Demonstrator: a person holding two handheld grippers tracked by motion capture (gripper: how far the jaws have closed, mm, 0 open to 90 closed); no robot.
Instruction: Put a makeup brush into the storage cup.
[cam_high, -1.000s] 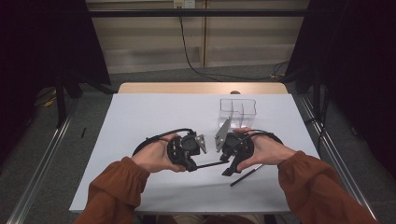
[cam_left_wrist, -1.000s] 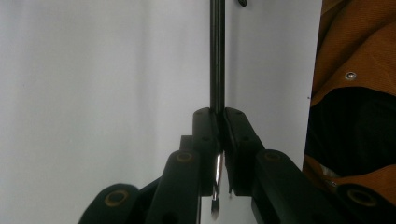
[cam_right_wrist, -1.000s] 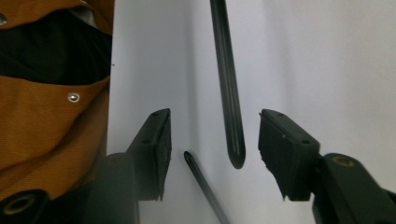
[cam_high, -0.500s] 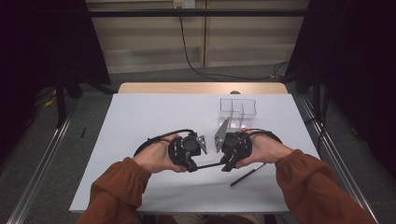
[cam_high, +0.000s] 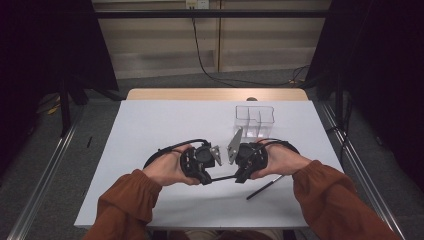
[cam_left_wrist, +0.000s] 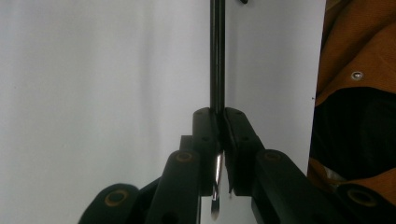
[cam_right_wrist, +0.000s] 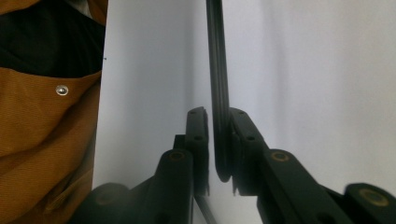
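At desk centre, near edge: your left claw (cam_high: 207, 176) clamped on pen (cam_high: 224, 177); right claw (cam_high: 240, 176) just closed on its 3 o'clock end. Long axis 9-to-3 between claws.

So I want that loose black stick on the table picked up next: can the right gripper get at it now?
Probably not yet: the stick lies uncovered beside the right gripper, but its jaws are shut on the pen shared with the left gripper.
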